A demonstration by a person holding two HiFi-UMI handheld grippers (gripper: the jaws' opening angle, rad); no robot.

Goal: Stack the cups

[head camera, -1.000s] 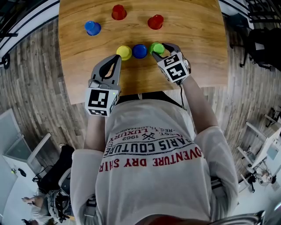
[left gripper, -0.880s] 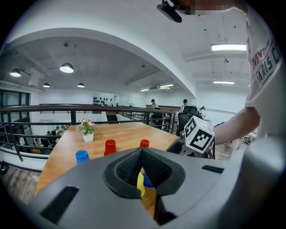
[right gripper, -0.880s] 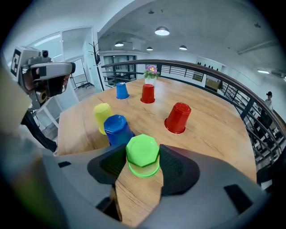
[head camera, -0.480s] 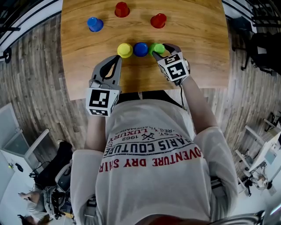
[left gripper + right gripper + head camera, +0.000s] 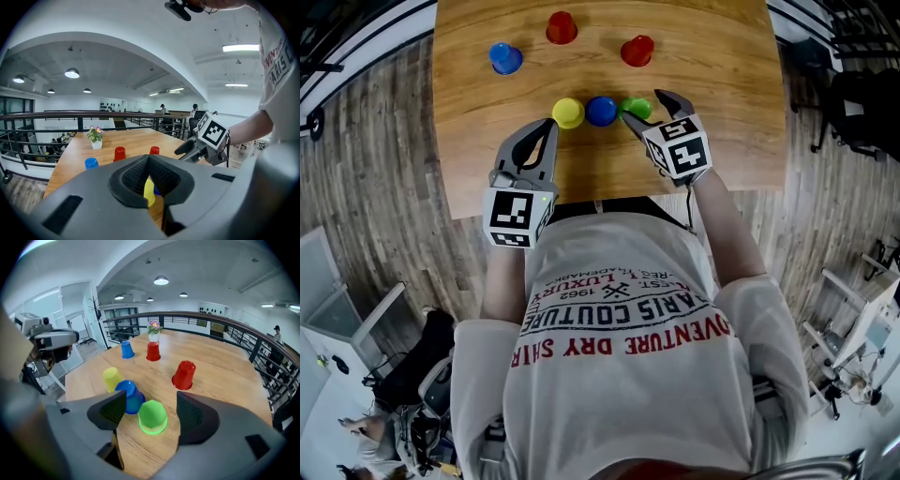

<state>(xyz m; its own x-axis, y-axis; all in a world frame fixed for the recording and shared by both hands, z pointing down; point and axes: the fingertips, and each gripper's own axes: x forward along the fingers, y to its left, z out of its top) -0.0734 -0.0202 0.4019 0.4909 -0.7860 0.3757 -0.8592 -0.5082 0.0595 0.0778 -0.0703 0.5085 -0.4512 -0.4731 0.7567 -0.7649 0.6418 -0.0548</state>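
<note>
Release step: the right gripper [image 5: 642, 105] has just opened its jaws, which stand apart around the untouched green plastic cup [image 5: 152, 417]. The left gripper [image 5: 149, 158] has its jaws together. Next, likely grasp the near red plastic cup [image 5: 183, 375].

The person wears a pale short-sleeved T-shirt [image 5: 628, 375] with red and dark lettering. The grey left gripper [image 5: 552, 123] and right gripper [image 5: 643, 104] each carry a white cube [image 5: 517, 214] of black square markers (a thin black cable [image 5: 688, 201] leaves the right).

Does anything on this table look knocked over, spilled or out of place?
Nothing stands out. The yellow cup, near blue cup and green cup stand rim-down in a close row; the far blue cup, left red cup and right red cup likewise, spaced apart behind. No spill on the table.
</note>
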